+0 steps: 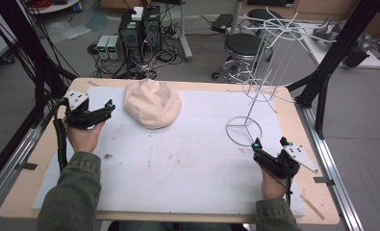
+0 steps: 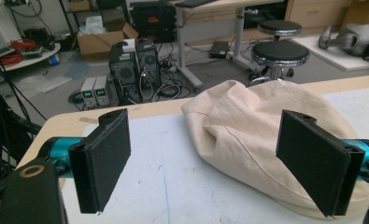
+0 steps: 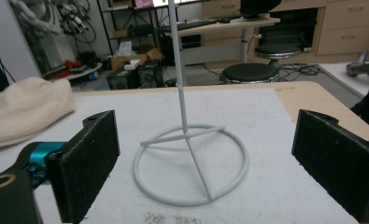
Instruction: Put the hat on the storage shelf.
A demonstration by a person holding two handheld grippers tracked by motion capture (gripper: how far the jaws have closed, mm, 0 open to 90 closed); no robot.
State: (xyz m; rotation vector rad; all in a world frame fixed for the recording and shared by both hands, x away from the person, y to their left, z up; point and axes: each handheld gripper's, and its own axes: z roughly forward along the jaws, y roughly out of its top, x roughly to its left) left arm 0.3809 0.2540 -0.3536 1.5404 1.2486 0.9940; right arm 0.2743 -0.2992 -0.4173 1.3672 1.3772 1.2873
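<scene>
So far nothing is seen to be hung. At the left, the left gripper (image 1: 108, 107) is held with its fingers (image 2: 102, 161) spread wide and empty, just short of the cream cap (image 1: 152, 103), which lies untouched on the counter (image 1: 187, 163) toward its far edge. Further right, the white wire stand (image 1: 255, 91) is found upright and bare. At the right, the right gripper (image 1: 270, 142) is poised near the stand's ring base (image 3: 190, 164), fingers likewise open on nothing. Grasping, lifting and hanging are judged still to be done.

Olive-green sleeves (image 1: 74, 192), black fingers (image 2: 102, 163), teal fittings
</scene>
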